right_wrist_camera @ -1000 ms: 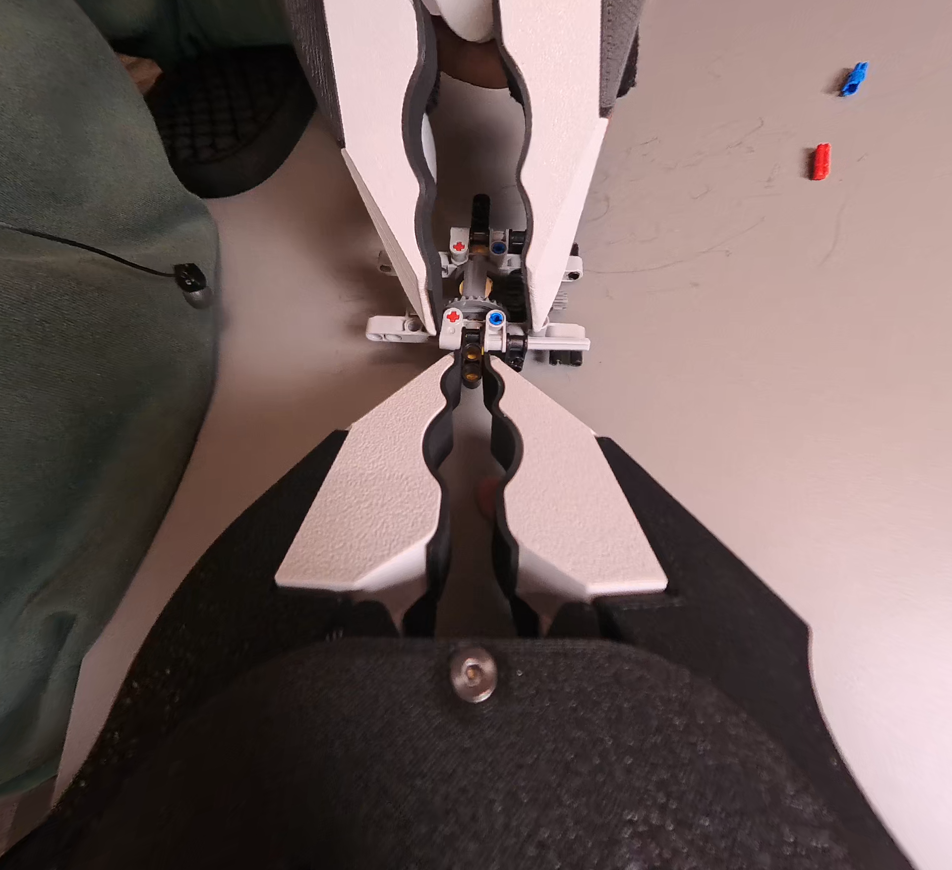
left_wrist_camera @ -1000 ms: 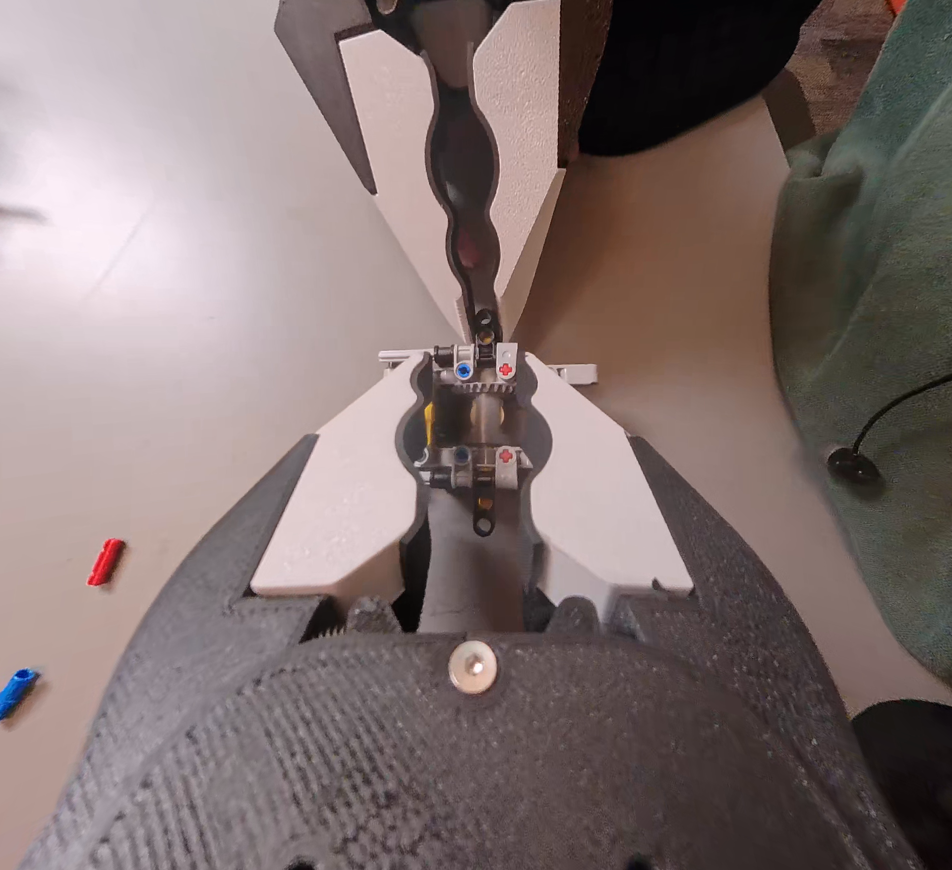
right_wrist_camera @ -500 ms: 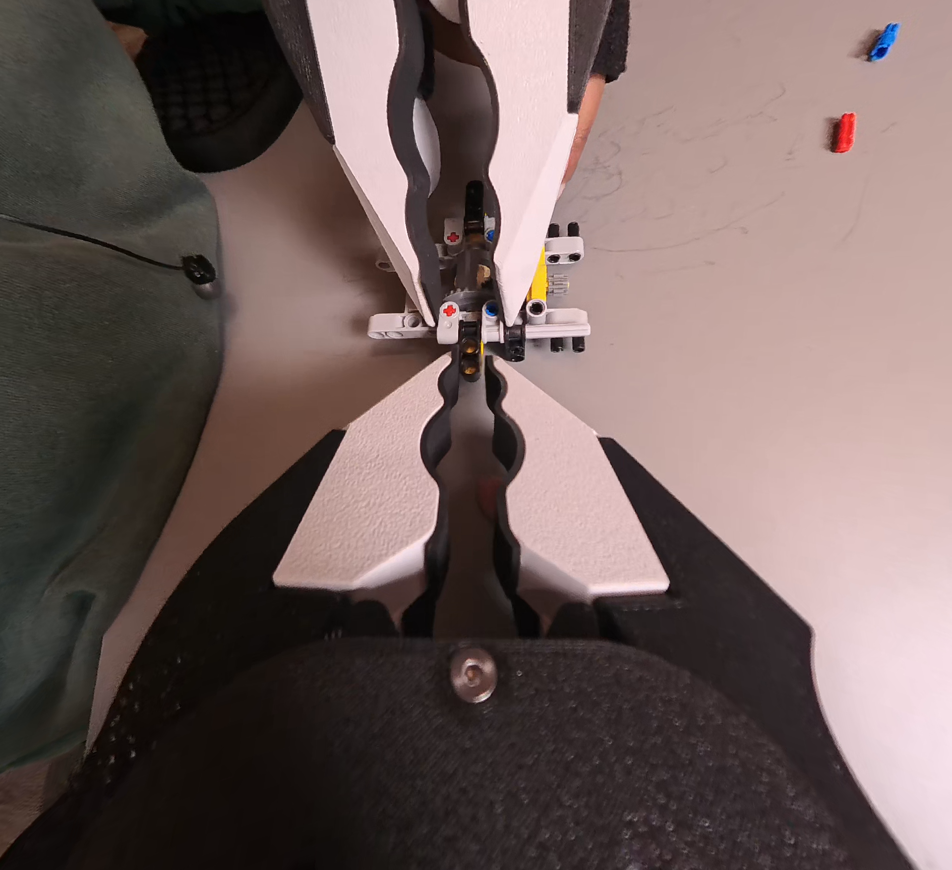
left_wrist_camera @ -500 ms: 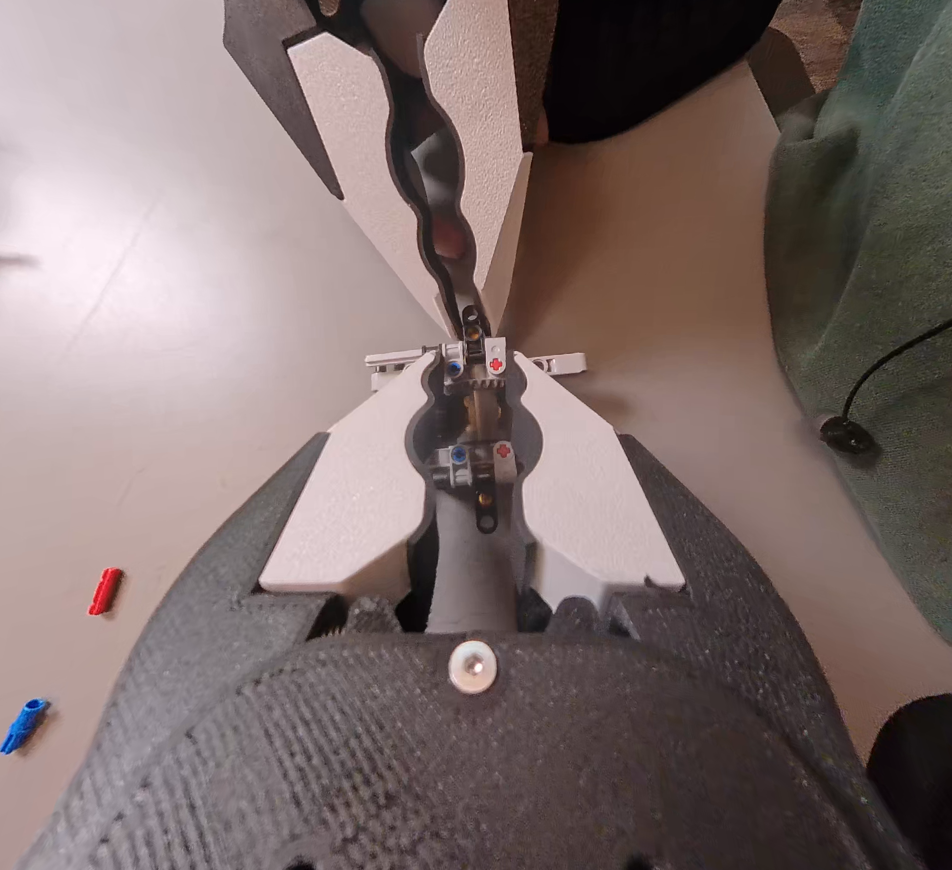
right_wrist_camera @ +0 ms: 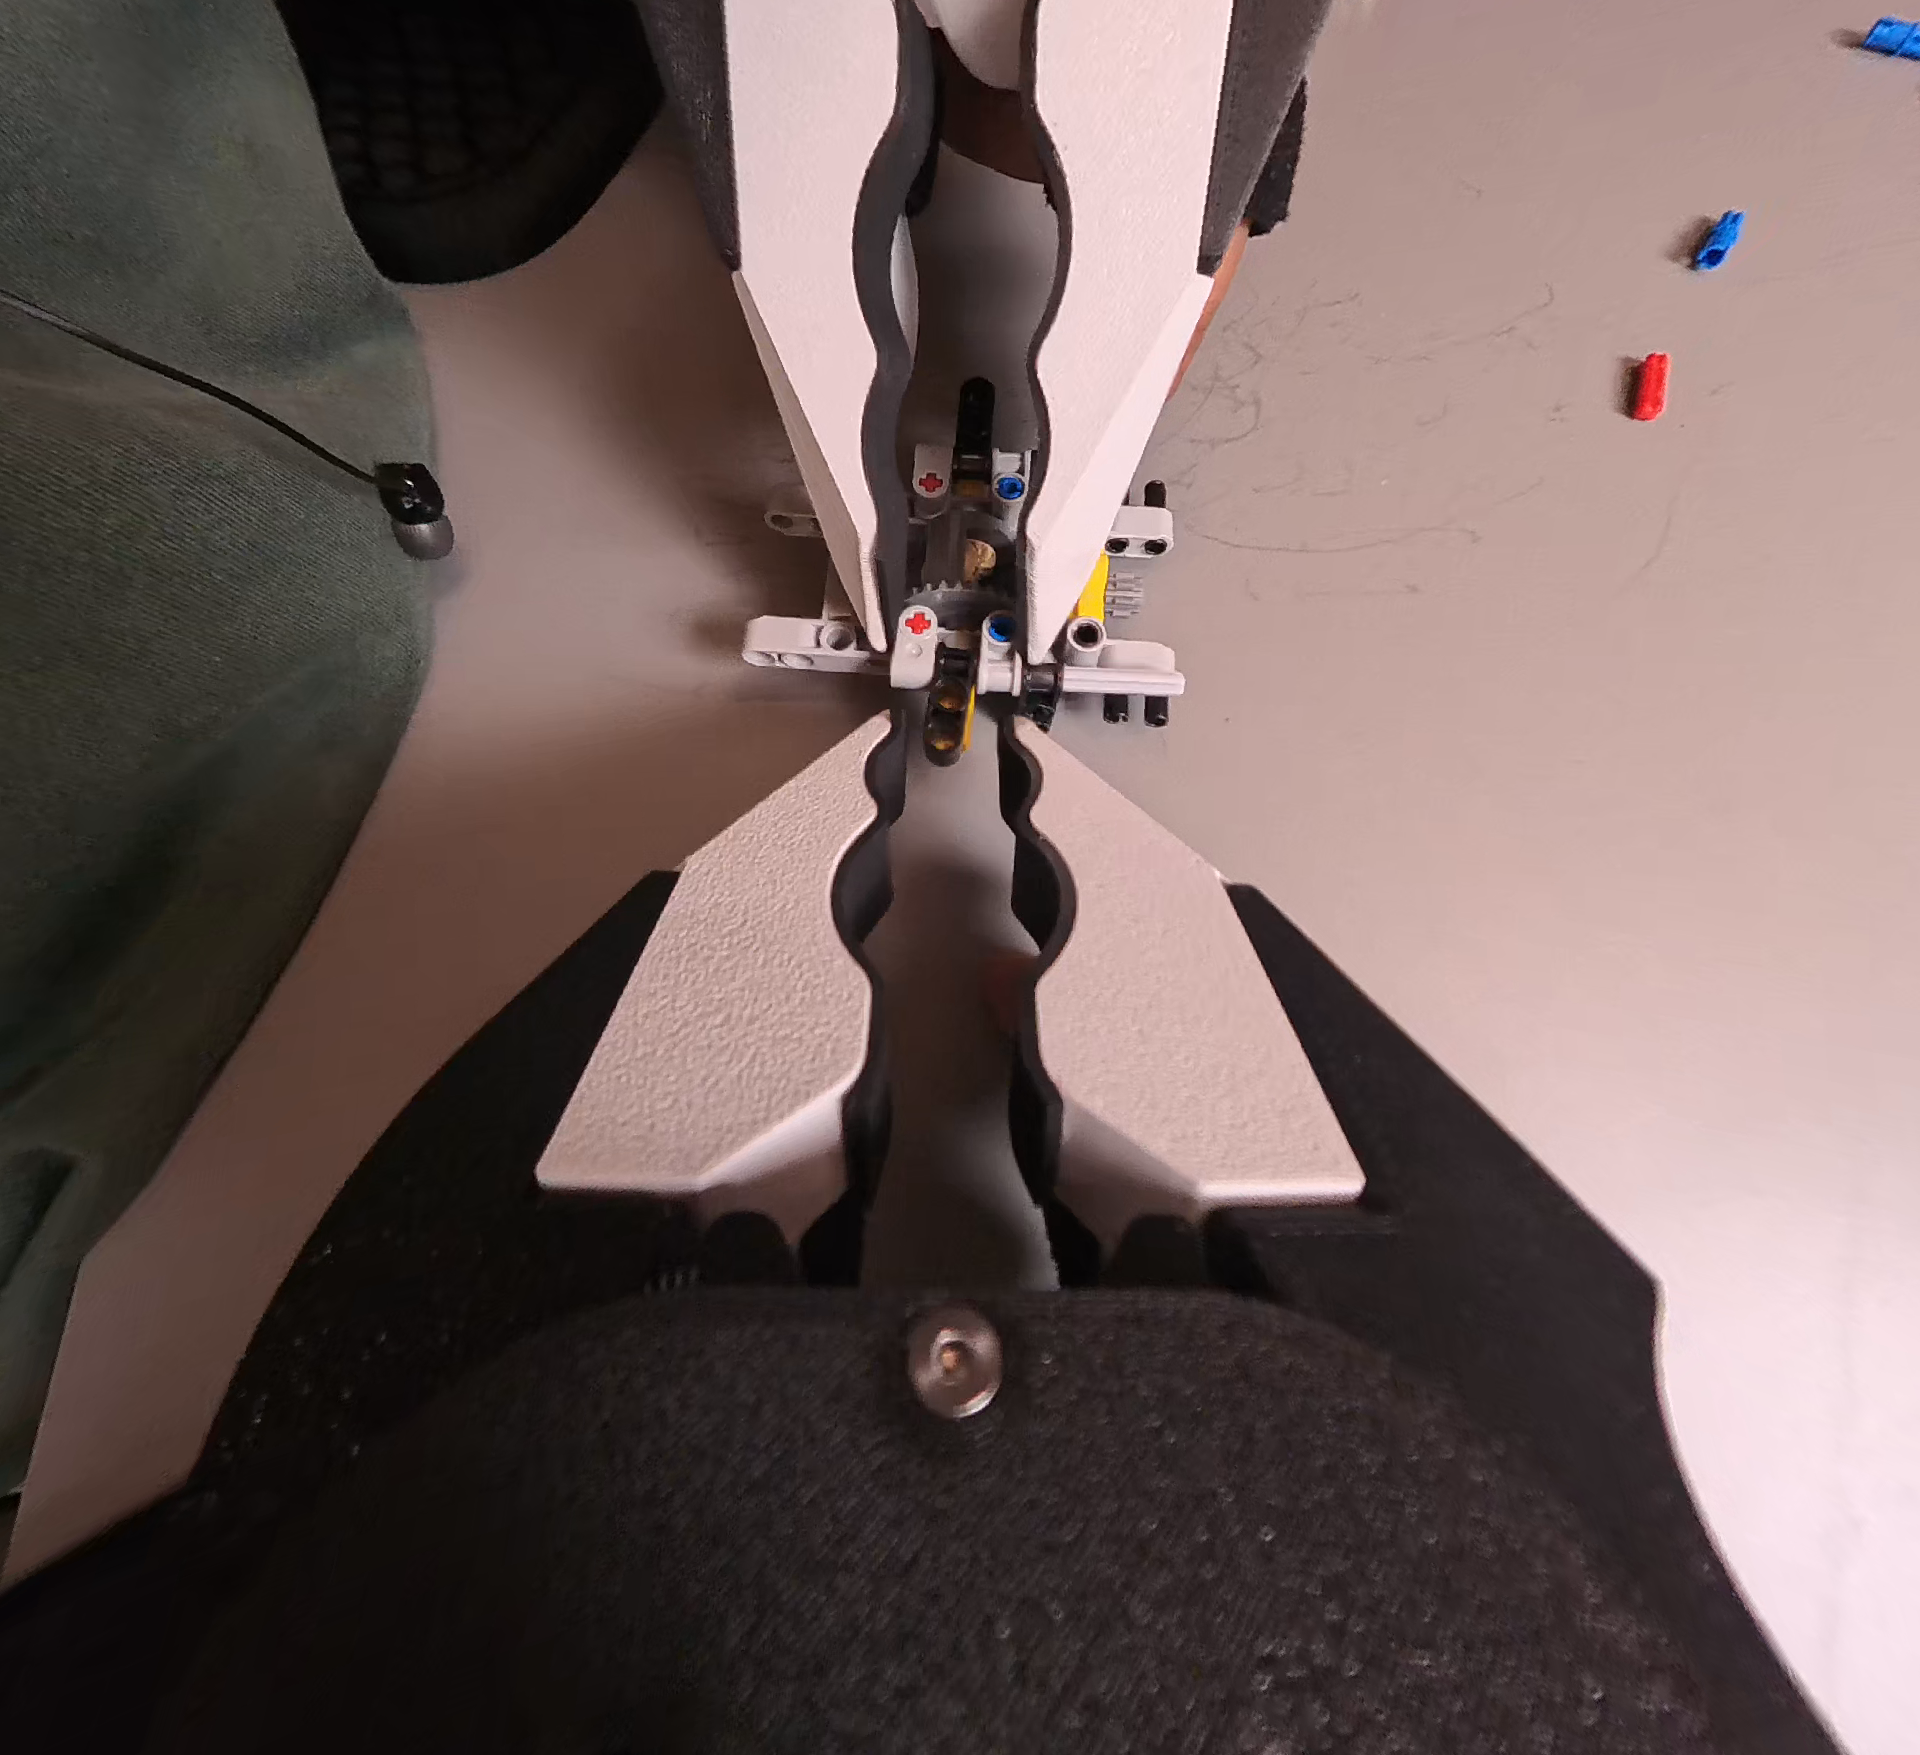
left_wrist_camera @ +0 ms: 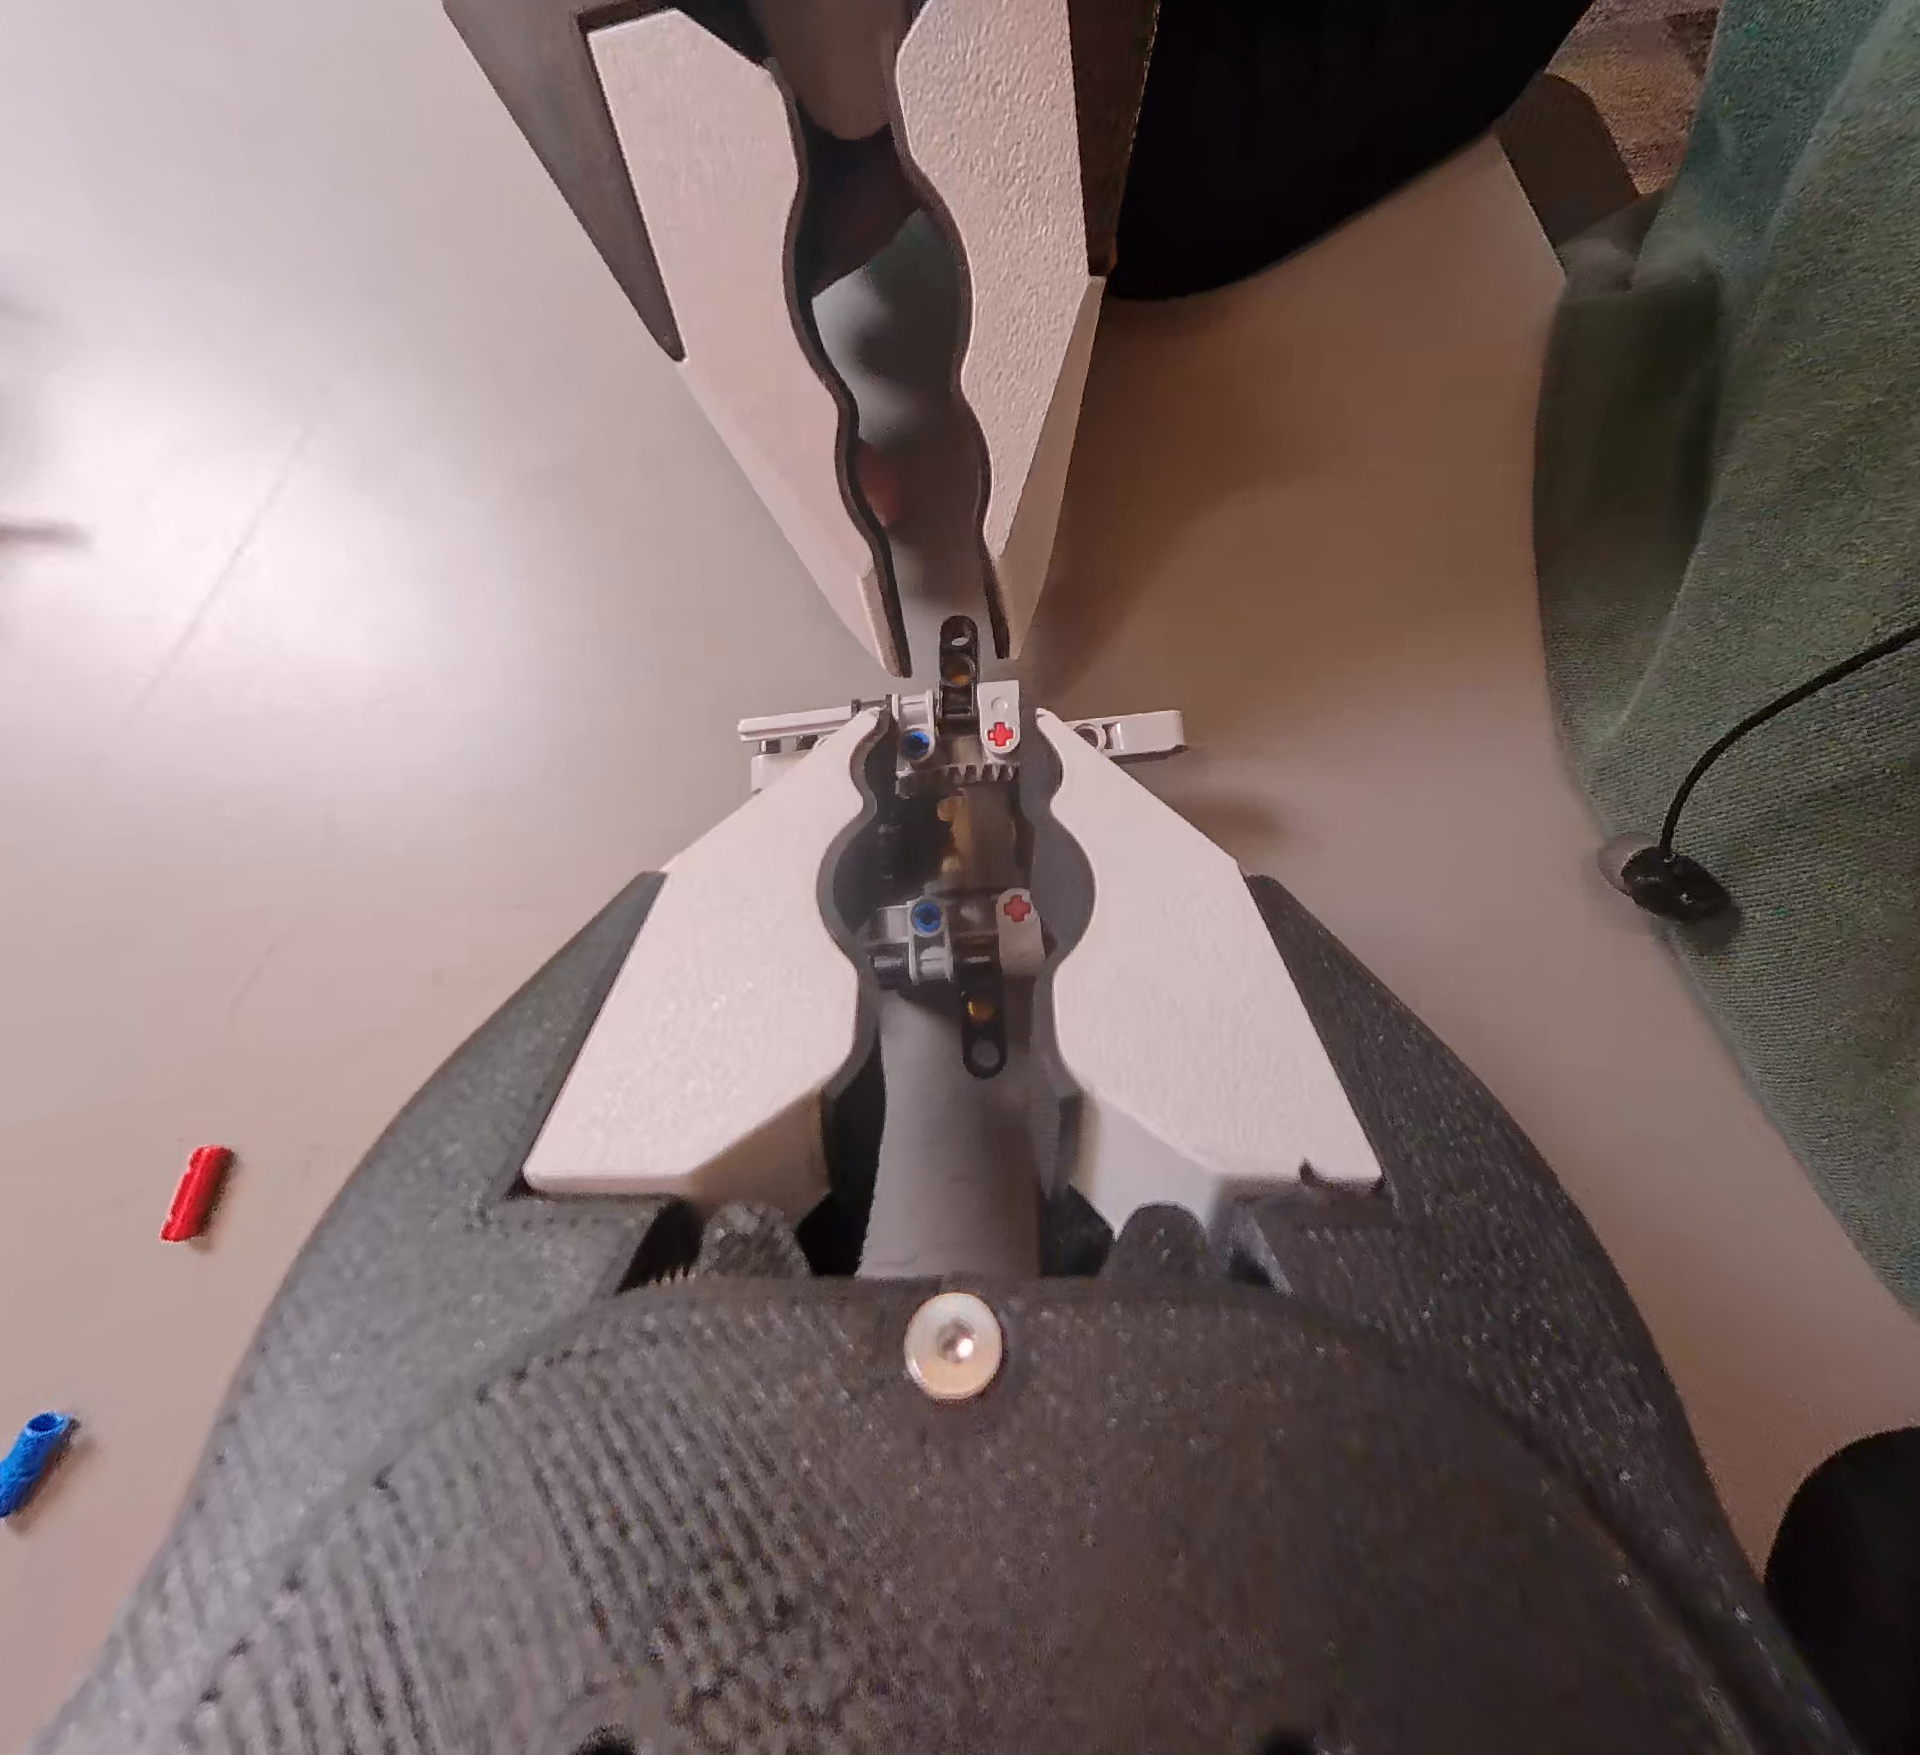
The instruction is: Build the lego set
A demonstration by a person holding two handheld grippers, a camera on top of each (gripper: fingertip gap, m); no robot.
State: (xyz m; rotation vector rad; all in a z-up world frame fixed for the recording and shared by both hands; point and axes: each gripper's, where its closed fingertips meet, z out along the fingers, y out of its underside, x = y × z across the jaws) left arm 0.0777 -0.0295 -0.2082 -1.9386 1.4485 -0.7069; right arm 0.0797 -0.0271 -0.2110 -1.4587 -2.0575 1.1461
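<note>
A small lego assembly of grey beams with a gear, red and blue pins and a yellow part rests on the grey table. My left gripper is shut on its middle, fingers either side of the gear. It also shows in the right wrist view, clamping the assembly. A thin black liftarm sticks out of the assembly's far end. My right gripper faces the left one, and its slightly parted tips flank this liftarm with small gaps. The right gripper shows in the left wrist view too.
A red pin and a blue pin lie loose on the table; they also show in the right wrist view, red and blue. A green cloth with a black clip on a cable lies beside the grippers. Only a small space, under 4 cm, lies between the two pairs of fingers. The red pin is about 15 centimeters from both grippers' fingertips. My right wrist view looks at it from another angle.
The right gripper's tips have parted a little and no longer pinch the black liftarm. The left gripper still clamps the assembly in about the same place.
</note>
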